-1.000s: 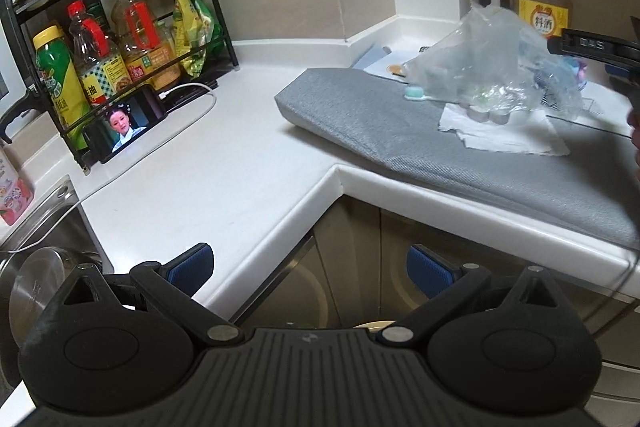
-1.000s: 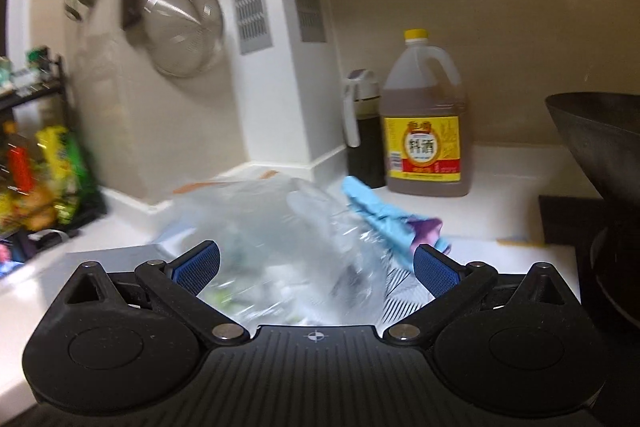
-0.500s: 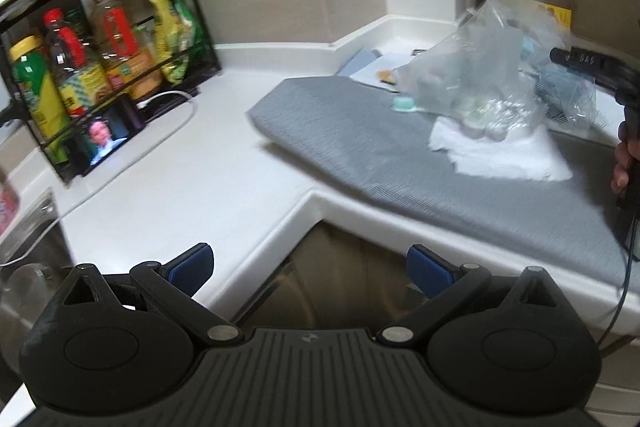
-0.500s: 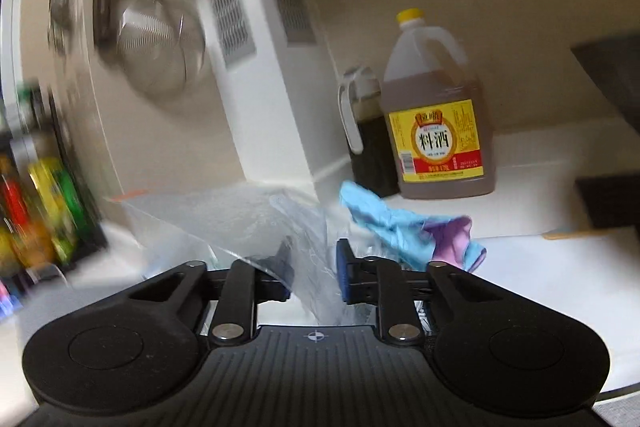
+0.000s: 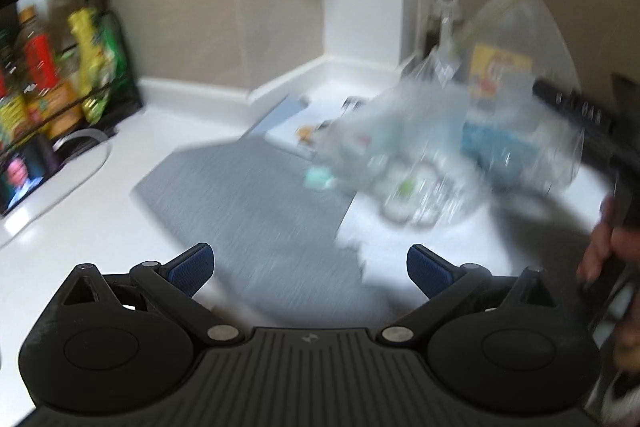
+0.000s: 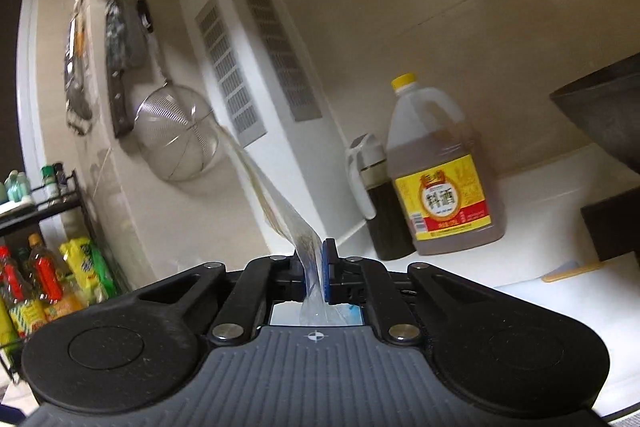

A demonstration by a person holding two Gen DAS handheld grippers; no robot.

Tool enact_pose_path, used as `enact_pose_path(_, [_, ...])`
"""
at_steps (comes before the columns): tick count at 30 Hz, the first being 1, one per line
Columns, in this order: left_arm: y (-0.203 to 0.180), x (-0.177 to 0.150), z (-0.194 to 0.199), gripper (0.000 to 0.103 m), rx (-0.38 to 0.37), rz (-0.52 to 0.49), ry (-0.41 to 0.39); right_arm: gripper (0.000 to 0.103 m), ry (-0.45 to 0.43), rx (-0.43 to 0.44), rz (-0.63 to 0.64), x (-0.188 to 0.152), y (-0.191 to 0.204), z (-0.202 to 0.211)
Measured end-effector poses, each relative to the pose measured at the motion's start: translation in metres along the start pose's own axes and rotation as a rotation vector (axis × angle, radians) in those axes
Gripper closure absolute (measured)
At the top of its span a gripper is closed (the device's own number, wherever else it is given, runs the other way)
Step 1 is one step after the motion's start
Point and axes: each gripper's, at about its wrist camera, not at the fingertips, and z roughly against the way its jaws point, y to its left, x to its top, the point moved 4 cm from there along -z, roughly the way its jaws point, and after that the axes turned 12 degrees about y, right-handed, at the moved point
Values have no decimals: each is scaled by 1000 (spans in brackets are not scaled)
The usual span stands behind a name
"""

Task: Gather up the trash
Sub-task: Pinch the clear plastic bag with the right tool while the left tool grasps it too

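Observation:
A clear plastic bag (image 5: 448,155) holding small pieces of trash hangs over the grey mat (image 5: 256,211), blurred by motion. My right gripper (image 6: 316,267) is shut on the bag's upper edge (image 6: 280,203), which rises as a thin film between the blue pads. From the left wrist view that gripper (image 5: 576,111) shows as a dark bar at the right, held by a hand (image 5: 608,251). A white paper napkin (image 5: 404,247) lies on the mat under the bag. My left gripper (image 5: 310,269) is open above the mat's near part, with nothing between its fingers.
A large bottle of cooking wine (image 6: 438,171) and a dark bottle (image 6: 376,203) stand by the back wall. A wire rack (image 5: 60,59) of bottles and a phone (image 5: 20,179) are at the left. A mesh strainer (image 6: 176,135) hangs on the wall. A dark wok (image 6: 600,111) is at right.
My right gripper shut on the bag's edge and tilted up, lifting the bag. My left gripper moved in over the counter toward the mat and the bag.

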Motion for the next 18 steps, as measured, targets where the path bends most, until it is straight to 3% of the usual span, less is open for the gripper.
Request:
enact_pose_path(4, [-18, 31, -18, 0, -67, -6, -14, 97, 8, -8, -38, 2, -8, -2])
enact_pose_path(9, [-49, 62, -50, 0, -213, -27, 54, 97, 19, -11, -52, 1, -12, -5])
enact_pose_path(14, [-67, 91, -77, 0, -232, -14, 61, 97, 33, -13, -57, -1, -13, -7])
enact_pose_path(18, [-64, 107, -108, 0, -198, 33, 130, 97, 41, -9, -61, -1, -13, -9])
